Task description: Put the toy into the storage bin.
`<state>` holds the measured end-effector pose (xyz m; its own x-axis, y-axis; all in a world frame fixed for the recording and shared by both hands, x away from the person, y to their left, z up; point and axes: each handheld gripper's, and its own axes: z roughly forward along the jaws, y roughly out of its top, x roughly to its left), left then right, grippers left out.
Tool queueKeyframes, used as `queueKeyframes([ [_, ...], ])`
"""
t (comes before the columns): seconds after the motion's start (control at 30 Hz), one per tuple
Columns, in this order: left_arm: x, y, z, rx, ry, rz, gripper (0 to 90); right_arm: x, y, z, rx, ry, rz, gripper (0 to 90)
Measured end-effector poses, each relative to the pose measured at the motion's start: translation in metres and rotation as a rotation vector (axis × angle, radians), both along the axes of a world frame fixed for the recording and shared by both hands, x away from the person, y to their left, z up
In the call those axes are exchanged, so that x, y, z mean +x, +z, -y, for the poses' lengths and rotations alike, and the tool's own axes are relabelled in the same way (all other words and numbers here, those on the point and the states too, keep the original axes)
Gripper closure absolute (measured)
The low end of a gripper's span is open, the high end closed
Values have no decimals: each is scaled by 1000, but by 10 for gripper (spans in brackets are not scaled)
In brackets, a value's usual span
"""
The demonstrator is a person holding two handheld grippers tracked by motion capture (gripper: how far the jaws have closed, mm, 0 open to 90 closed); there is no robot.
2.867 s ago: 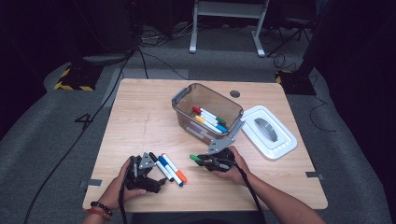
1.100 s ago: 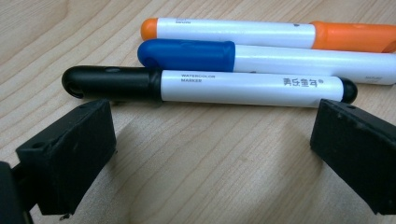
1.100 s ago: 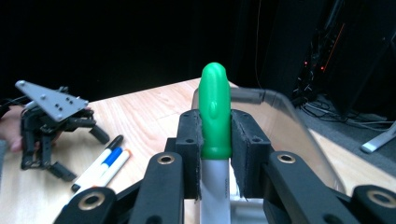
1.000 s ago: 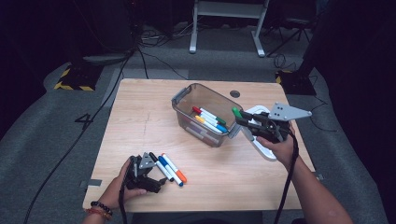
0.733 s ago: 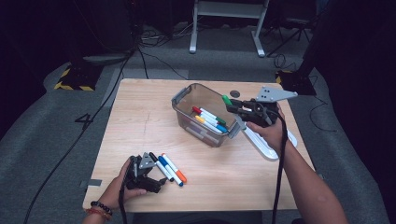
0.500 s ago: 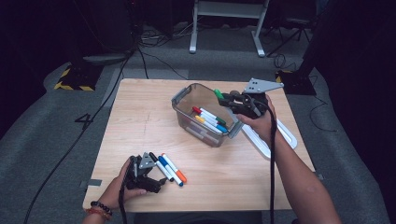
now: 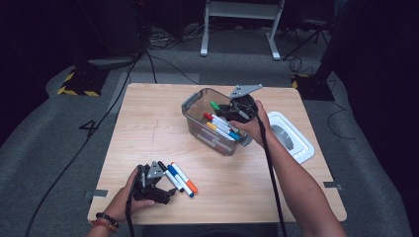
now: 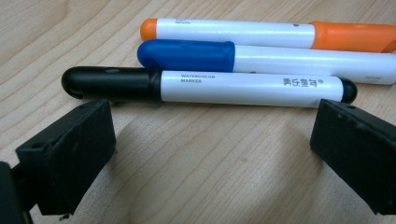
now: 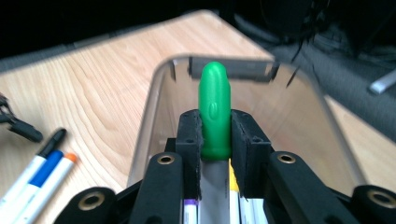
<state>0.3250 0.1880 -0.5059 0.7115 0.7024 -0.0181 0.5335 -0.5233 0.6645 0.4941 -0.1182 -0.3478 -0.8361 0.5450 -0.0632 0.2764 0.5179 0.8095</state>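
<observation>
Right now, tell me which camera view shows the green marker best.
The right gripper view: the green marker stands close up, its cap clamped between the pads of the right hand-held gripper above the clear bin. The high view shows it small, as a green tip over the bin.

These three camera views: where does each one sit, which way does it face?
High view: above the table, looking forward and down; both forearms show.
Left gripper view: on the left tool, facing three markers past its open jaws.
Right gripper view: on the right tool, clamping a green marker over the bin.
Shared: the high and right gripper views both show that bin.
</observation>
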Motion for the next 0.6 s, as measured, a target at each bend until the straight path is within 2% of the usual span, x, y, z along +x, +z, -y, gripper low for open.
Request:
queueKeyframes([
  [0.17,0,0,0,0,0,0,4,10,-14,-14,-97,-6,-67,748],
  [0.4,0,0,0,1,1,0,4,22,-35,-31,-259,2,-192,747],
  [0.47,0,0,0,0,0,0,4,23,-35,-33,-262,3,-208,747],
  [0.6,0,0,0,-1,0,0,4,26,-38,-39,-313,-7,-261,747],
])
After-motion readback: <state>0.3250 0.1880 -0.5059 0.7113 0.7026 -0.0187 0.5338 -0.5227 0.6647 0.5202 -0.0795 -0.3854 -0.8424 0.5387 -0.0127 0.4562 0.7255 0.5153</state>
